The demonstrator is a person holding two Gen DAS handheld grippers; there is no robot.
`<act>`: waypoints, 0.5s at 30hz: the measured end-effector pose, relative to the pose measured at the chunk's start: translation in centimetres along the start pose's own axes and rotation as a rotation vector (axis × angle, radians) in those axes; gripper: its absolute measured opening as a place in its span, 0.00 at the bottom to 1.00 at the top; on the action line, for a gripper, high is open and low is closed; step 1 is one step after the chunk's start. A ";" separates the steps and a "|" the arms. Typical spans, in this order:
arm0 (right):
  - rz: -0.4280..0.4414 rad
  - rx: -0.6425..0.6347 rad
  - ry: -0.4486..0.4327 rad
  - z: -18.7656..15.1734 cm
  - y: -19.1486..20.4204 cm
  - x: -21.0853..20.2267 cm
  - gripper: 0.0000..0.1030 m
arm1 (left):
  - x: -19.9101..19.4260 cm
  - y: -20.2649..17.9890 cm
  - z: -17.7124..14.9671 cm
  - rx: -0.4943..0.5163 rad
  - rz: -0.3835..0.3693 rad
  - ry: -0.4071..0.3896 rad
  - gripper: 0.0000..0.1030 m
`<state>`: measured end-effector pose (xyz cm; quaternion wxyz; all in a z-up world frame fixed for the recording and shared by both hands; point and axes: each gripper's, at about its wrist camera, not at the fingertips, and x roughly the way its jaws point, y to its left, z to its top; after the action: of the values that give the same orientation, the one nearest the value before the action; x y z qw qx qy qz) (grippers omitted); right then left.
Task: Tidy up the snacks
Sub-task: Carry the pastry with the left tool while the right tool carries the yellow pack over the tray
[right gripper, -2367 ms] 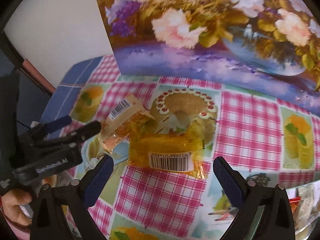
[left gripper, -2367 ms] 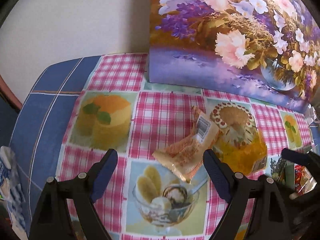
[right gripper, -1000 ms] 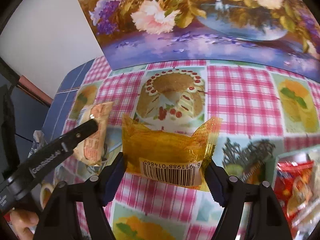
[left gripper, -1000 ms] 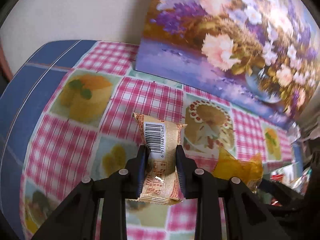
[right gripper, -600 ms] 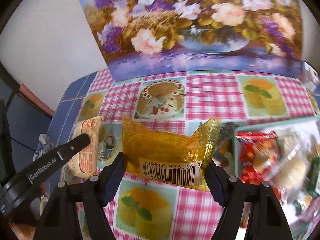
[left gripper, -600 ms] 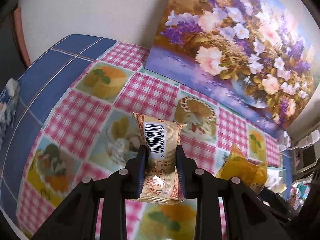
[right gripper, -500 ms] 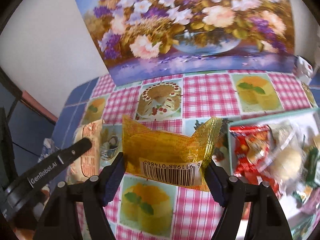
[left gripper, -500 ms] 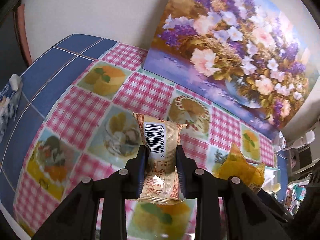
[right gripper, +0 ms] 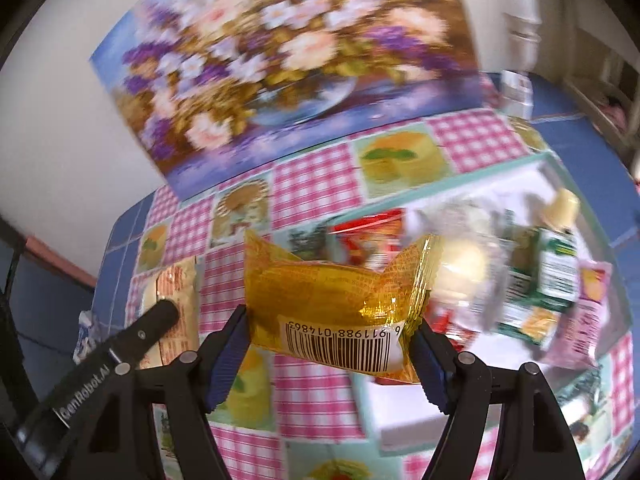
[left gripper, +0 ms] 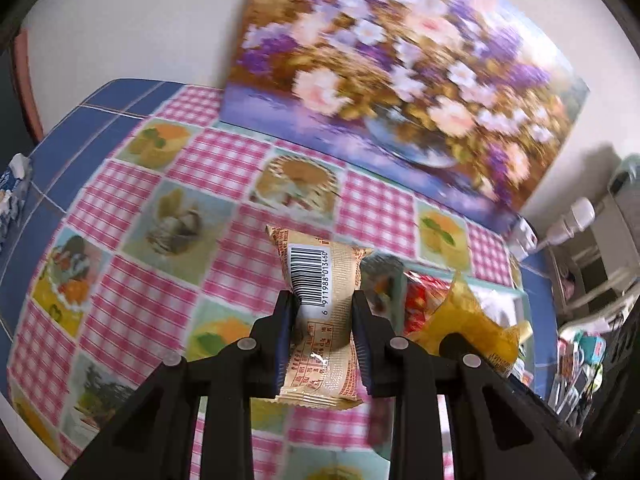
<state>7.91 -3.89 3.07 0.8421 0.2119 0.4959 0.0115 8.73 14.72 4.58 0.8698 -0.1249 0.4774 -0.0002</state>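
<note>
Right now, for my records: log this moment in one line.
left hand-held gripper: shut on beige snack pack | right hand-held gripper: shut on yellow snack pack | both off table

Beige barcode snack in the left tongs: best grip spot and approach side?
As now: the beige snack packet is pinched across its narrow middle by the left tongs, from its bottom end. The flat pillow shape bulges there; the crimped end seals offer thin, slippery film.

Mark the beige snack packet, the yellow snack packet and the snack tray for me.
beige snack packet (left gripper: 320,312): left wrist view, on its middle below the barcode.
yellow snack packet (right gripper: 332,296): right wrist view, on the golden wrapper above the barcode.
snack tray (right gripper: 500,169): right wrist view, on its teal far rim.
</note>
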 end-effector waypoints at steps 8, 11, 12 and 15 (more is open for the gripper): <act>-0.118 0.181 -0.009 0.1 -8.5 -2.0 0.75 | 0.9 -5.9 -3.1 0.105 -0.018 0.026 0.29; -0.144 0.235 -0.027 0.4 -10.8 -3.0 0.75 | 1.2 -7.8 -4.2 0.159 -0.027 0.035 0.29; -0.150 0.252 -0.031 0.5 -11.4 -3.3 0.75 | 1.3 -8.3 -4.5 0.177 -0.028 0.036 0.29; -0.167 0.296 -0.038 0.8 -13.2 -4.1 0.75 | 1.7 -9.7 -5.6 0.235 -0.025 0.051 0.29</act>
<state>4.02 -17.16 1.92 0.8091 0.2918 0.4919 -0.1354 6.19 3.85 2.38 0.8659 -0.0283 0.4945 -0.0703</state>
